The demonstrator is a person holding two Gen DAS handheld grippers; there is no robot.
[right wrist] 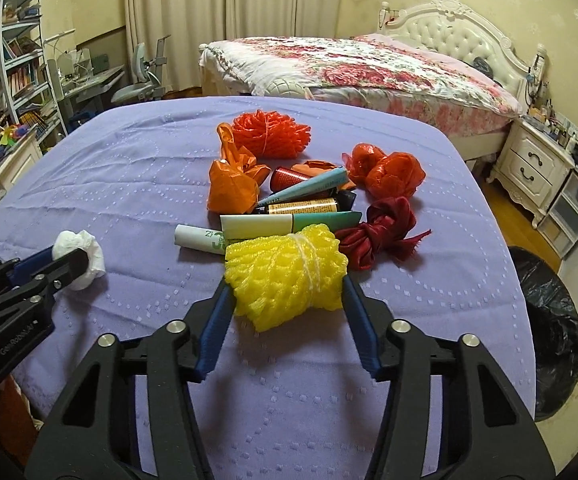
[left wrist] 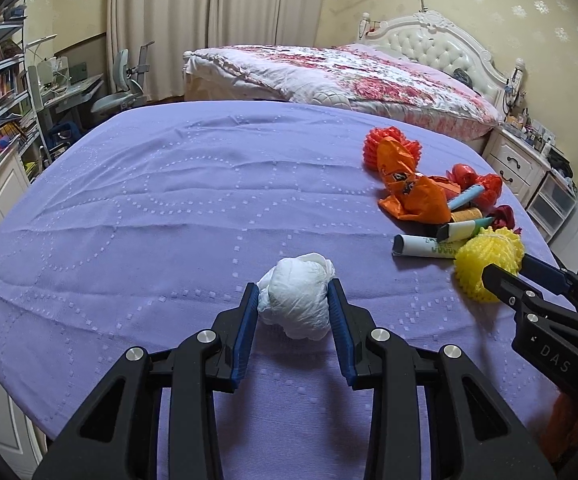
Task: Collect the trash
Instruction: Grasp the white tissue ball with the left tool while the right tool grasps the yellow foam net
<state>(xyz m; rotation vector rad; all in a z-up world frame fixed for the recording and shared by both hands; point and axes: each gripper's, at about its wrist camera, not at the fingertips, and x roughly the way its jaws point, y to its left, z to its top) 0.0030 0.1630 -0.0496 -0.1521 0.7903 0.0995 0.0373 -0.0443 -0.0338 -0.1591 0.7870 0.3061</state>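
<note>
A white crumpled wad rests on the purple cloth, and my left gripper is shut on it, blue pads pressing both sides. The same wad and left gripper show at the left of the right wrist view. My right gripper is shut on a yellow foam net bundle, which lies at the near edge of a trash pile. In the left wrist view the yellow net and right gripper sit at the right.
The pile holds an orange bag, a red foam net, red mesh, a dark red knotted cloth and several tubes. A black-lined bin stands right of the table. A bed lies behind.
</note>
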